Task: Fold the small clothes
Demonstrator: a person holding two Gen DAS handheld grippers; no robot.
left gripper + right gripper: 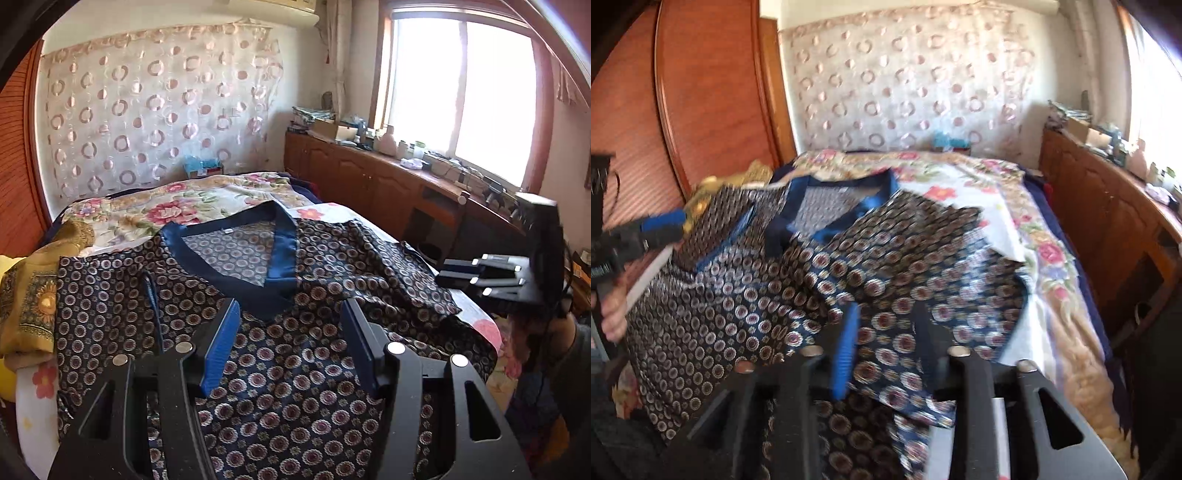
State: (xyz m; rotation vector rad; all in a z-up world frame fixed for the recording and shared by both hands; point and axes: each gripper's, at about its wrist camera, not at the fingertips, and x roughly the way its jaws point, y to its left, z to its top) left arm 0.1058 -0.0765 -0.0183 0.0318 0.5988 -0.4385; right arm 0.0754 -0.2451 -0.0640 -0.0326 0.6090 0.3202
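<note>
**Patterned shirt spread on a floral bed, both grippers hanging over it**

A dark navy shirt [258,332] printed with small round medallions lies face up across the middle of both views, on a bed with a floral sheet [207,199]. Its plain blue V-neck band [284,251] sits above centre, neck towards the curtained wall. In the right wrist view one side panel is folded diagonally over the front, its edge running to the lower centre. The left gripper [291,317], lower centre, has its blue-padded jaws partly open with nothing between them, only cloth beneath. The right gripper [886,325], blurred, shows jaws parted a little; I cannot tell whether they pinch the cloth. A mustard cloth [33,291] lies at left.
</note>
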